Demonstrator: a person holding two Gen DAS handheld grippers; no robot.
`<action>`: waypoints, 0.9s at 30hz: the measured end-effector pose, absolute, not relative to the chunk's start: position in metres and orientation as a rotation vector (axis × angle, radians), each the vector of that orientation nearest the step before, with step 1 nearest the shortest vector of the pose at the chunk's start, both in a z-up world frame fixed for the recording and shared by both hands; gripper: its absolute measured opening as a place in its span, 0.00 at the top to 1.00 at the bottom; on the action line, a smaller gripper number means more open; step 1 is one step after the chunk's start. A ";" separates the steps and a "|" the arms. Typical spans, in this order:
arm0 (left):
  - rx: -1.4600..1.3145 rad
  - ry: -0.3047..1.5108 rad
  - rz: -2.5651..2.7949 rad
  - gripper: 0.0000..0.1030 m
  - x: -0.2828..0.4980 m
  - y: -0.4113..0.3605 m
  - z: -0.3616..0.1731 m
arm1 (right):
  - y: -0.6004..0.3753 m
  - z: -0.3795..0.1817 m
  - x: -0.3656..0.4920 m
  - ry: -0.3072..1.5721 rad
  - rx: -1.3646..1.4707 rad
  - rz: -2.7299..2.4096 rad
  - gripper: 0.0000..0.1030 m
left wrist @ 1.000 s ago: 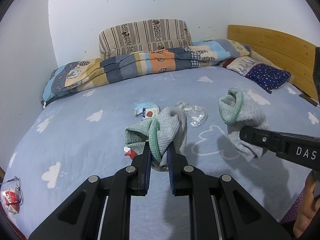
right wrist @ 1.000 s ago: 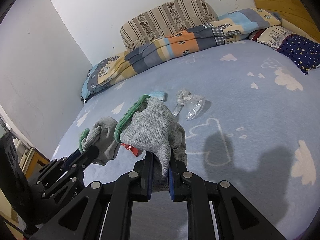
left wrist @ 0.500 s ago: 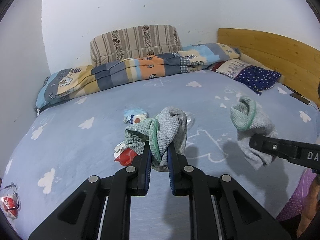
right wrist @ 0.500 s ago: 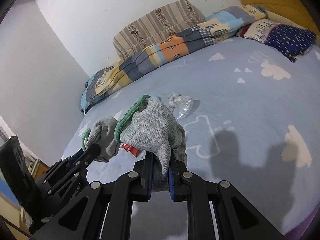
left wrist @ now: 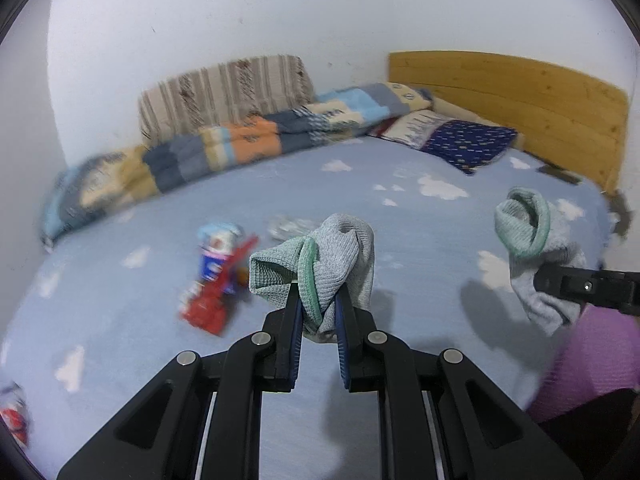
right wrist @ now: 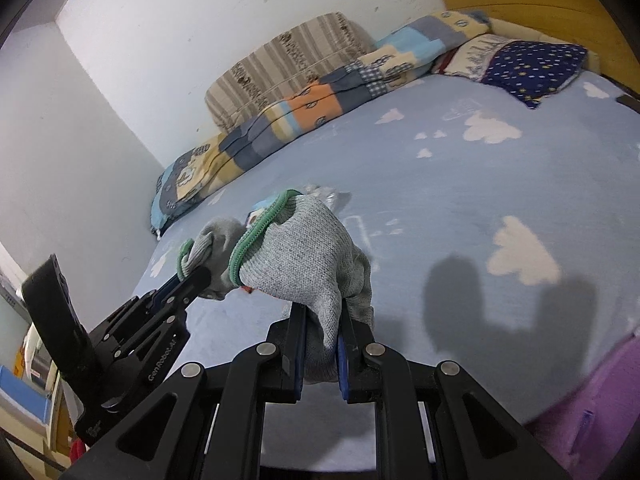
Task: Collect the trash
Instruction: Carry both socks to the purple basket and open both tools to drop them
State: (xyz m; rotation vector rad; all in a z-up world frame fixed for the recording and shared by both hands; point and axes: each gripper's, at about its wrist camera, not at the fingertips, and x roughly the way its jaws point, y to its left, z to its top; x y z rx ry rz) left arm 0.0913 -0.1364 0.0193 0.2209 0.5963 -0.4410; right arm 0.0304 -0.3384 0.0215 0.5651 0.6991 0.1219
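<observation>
My left gripper (left wrist: pixel 318 304) is shut on a grey sock with a green cuff (left wrist: pixel 332 256), held above the bed. My right gripper (right wrist: pixel 322 320) is shut on a second grey sock with a green cuff (right wrist: pixel 304 256); this sock also shows at the right of the left wrist view (left wrist: pixel 536 256). On the blue cloud-print bedsheet (left wrist: pixel 400 220) lie a red wrapper (left wrist: pixel 208 304), a blue-and-white packet (left wrist: pixel 218 244) and crumpled clear plastic (left wrist: pixel 288 226). The left gripper with its sock shows at the lower left of the right wrist view (right wrist: pixel 192 276).
A folded patchwork quilt (left wrist: pixel 224 148) and a striped cushion (left wrist: pixel 224 92) lie along the far wall. A dark blue starred pillow (left wrist: pixel 468 144) rests by the wooden headboard (left wrist: pixel 520 96). Another red-and-white wrapper (left wrist: pixel 14 420) lies at the bed's left edge. Purple cloth (left wrist: pixel 592 360) is at lower right.
Both grippers have pulled back and away from the trash while holding their socks. The view has swung, so the red wrapper and blue packet now show left of the left gripper.
</observation>
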 end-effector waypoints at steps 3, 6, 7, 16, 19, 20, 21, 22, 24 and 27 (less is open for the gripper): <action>0.155 0.674 -0.561 0.86 0.079 -0.148 0.017 | -0.358 0.023 0.008 0.689 0.578 0.087 0.87; 0.134 0.711 -0.680 0.86 0.060 -0.167 0.017 | -0.382 0.021 -0.019 0.685 0.606 0.041 0.87; 0.129 0.724 -0.727 0.86 0.052 -0.175 0.018 | -0.391 0.020 -0.030 0.683 0.622 0.024 0.87; 0.180 0.722 -0.915 0.86 -0.003 -0.239 0.033 | -0.471 0.011 -0.124 0.646 0.722 -0.158 0.87; 0.225 0.726 -0.968 0.86 -0.022 -0.267 0.036 | -0.492 0.009 -0.153 0.635 0.757 -0.212 0.87; 0.236 0.730 -0.984 0.86 -0.025 -0.276 0.036 | -0.498 0.008 -0.161 0.632 0.764 -0.228 0.86; 0.251 0.737 -1.008 0.86 -0.031 -0.288 0.037 | -0.503 0.007 -0.171 0.629 0.769 -0.245 0.86; 0.269 0.743 -1.034 0.86 -0.039 -0.300 0.036 | -0.508 0.007 -0.178 0.629 0.775 -0.260 0.86; 0.299 0.749 -1.068 0.85 -0.050 -0.316 0.035 | -0.517 0.002 -0.192 0.626 0.795 -0.288 0.85; 0.356 0.760 -1.118 0.85 -0.069 -0.345 0.030 | -0.529 -0.007 -0.207 0.624 0.829 -0.322 0.85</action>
